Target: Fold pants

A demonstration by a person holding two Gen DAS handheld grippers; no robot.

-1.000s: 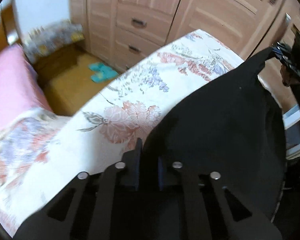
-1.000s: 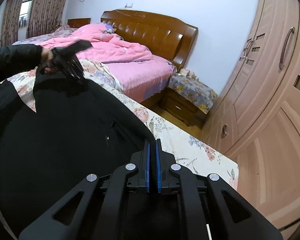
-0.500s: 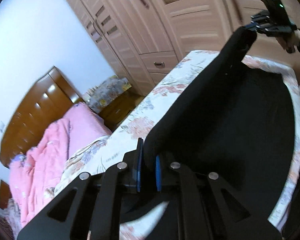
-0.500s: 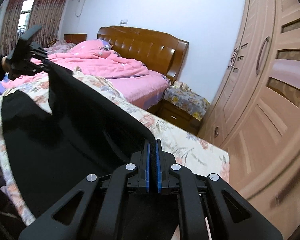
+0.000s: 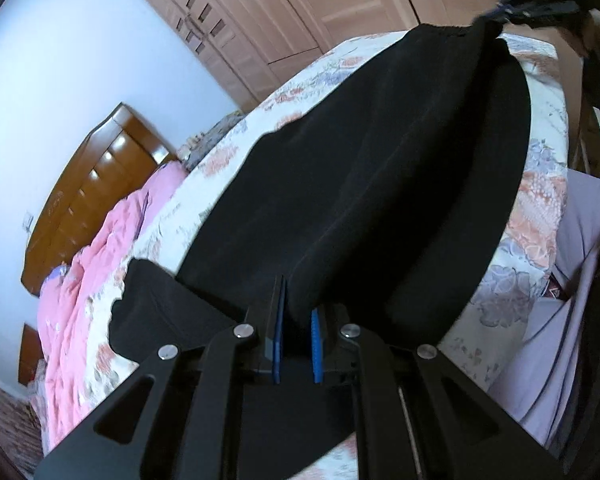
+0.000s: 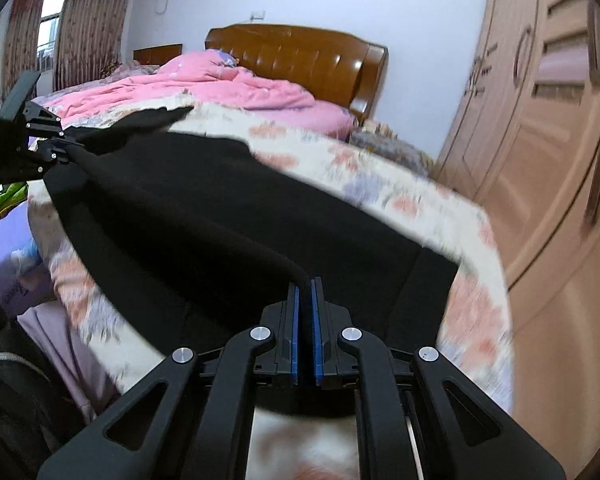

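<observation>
Left gripper: the left gripper (image 5: pixel 296 344) is clamped on a thick edge of the black pants (image 5: pixel 380 184), with cloth bunched between its blue pads (image 5: pixel 277 340); in the right wrist view it shows at the far left (image 6: pixel 66 148), pinching a corner of the same garment.

Right gripper: the right gripper (image 6: pixel 305 344) is closed tight on a thin ridge of the fabric; seen from the left wrist it sits at the top right (image 5: pixel 500 10), holding the far end of the raised edge.

Pants: they lie across the foot of the floral bedspread (image 5: pixel 540 208), a lower layer flat on the bed and an upper layer stretched between the two grippers above it.

What has changed: a second ago the cloth hung high and loose between the hands; both have since swung across the bed and come lower, so the lifted edge now runs taut and close over the layer beneath.

Meaning for the task: this looks like a fold being carried over; the held edge probably needs lining up with the lower layer's edge before release.

Surroundings: a pink quilt (image 6: pixel 220 84) lies farther up the bed, below the wooden headboard (image 6: pixel 300 56); a wardrobe (image 6: pixel 540 160) stands alongside.
</observation>
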